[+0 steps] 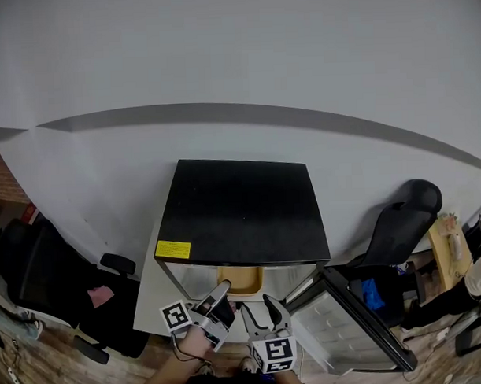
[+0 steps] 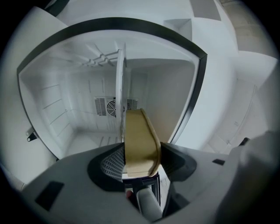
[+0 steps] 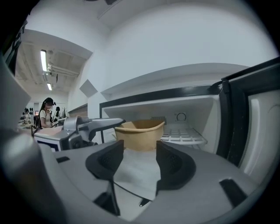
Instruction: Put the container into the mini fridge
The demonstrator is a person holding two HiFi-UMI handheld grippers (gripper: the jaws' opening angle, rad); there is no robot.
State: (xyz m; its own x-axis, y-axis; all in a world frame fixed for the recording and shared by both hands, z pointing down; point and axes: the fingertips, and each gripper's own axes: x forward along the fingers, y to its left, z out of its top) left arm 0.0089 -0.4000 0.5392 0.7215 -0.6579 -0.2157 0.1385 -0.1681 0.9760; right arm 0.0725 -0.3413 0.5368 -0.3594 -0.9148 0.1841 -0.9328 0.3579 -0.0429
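Position check: tan open-topped container sits at the mouth of the white mini fridge with a flat black top, just under the top's front edge in the head view, held off any surface. Left gripper is clamped on the container's side wall, and in the left gripper view the wall stands edge-on between the two dark pads, with the textured pad against it. That view is rolled, so the white wire shelf runs vertically, and a round fan vent shows on the back wall. Right gripper is just beside the left, jaws apart with nothing between them. In the right gripper view the container lies beyond the jaw tips and apart from them, with the left gripper on its left rim. The wire shelf is behind the container and to its right. Fridge door hangs wide open on the right side. Yellow label sits on the black top's front left corner.
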